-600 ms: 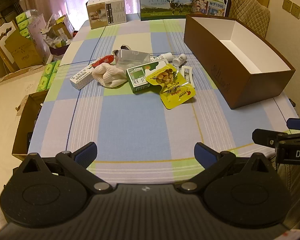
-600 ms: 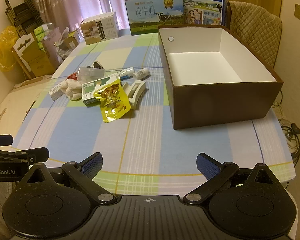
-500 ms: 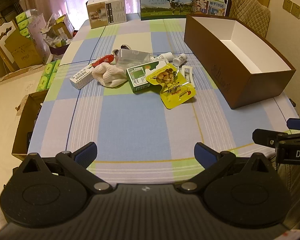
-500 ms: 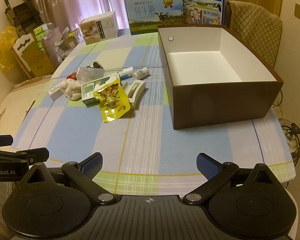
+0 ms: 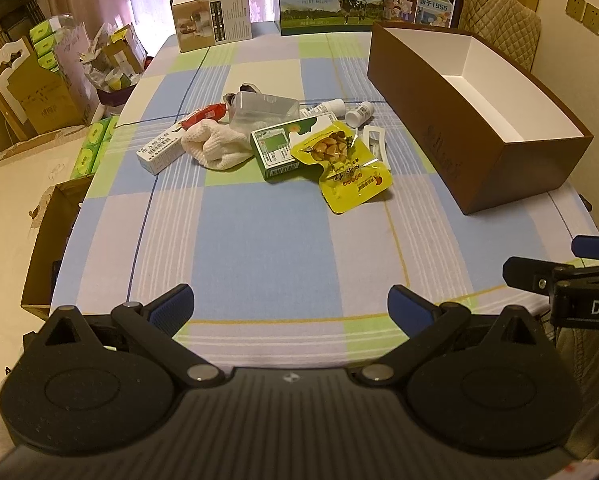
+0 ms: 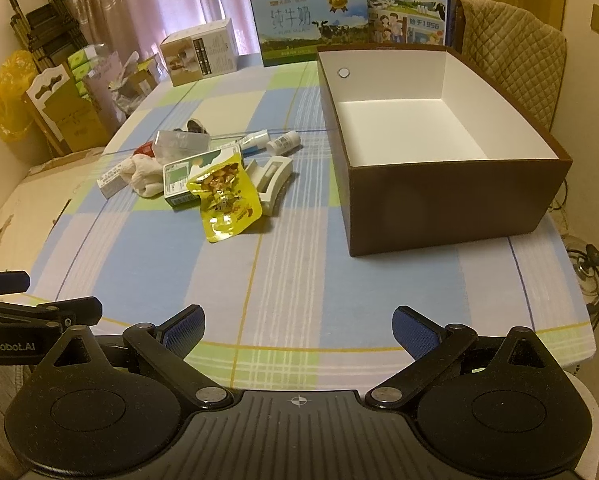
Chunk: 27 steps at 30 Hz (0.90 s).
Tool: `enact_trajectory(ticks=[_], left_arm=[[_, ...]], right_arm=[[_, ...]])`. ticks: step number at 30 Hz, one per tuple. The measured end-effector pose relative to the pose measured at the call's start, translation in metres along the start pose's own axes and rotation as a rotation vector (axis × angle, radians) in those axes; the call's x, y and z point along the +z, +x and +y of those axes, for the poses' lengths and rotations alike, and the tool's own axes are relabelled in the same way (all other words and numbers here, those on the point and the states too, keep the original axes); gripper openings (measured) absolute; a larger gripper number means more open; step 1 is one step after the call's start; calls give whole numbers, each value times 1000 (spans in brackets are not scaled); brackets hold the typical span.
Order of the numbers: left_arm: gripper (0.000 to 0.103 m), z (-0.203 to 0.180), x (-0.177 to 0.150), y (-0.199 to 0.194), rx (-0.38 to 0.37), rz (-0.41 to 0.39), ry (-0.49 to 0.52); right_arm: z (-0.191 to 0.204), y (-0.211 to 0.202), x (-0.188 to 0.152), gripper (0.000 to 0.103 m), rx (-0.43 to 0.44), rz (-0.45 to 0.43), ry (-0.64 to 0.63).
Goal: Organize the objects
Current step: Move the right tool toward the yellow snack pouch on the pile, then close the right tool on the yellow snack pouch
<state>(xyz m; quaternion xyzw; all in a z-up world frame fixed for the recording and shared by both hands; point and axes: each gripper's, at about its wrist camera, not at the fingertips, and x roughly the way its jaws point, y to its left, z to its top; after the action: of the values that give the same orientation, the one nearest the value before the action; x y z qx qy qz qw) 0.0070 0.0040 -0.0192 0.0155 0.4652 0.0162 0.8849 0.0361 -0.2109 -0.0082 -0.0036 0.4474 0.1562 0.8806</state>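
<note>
Left wrist view: the clutter lies in a loose heap at mid-surface, left of the empty brown box (image 5: pixel 479 148). The yellow snack pouch (image 5: pixel 349 170) is on top, overlapping the green carton (image 5: pixel 283 148); judged light, limp and slick, it is best pinched at a flat sealed edge. The carton is stiff; grip across its narrow sides. The white cloth (image 5: pixel 217 148) is soft and can be taken anywhere. The small white bottle (image 5: pixel 359 112) looks rigid and may roll; grip across its body. The left hand-held gripper (image 5: pixel 289 306) and the right hand-held gripper (image 6: pixel 297 328) are spread wide, empty, over the near edge of the surface (image 5: pixel 259 240), well apart from the heap. Compared with the earlier frames, nothing differs.
</note>
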Motion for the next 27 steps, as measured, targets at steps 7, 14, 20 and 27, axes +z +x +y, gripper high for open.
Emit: enact_trajectory(ticks=[7, 14, 20, 27], left_arm=[[102, 5, 4, 6, 9, 0, -3], [102, 18, 12, 15, 33, -20, -12], [102, 33, 23, 24, 46, -38, -16], [102, 48, 35, 38, 62, -57, -18]], right_arm=[[7, 7, 6, 98, 29, -29, -30], [23, 17, 18, 93, 89, -76, -83], [35, 32, 29, 83, 118, -99, -123], [45, 53, 42, 79, 147, -118, -159]])
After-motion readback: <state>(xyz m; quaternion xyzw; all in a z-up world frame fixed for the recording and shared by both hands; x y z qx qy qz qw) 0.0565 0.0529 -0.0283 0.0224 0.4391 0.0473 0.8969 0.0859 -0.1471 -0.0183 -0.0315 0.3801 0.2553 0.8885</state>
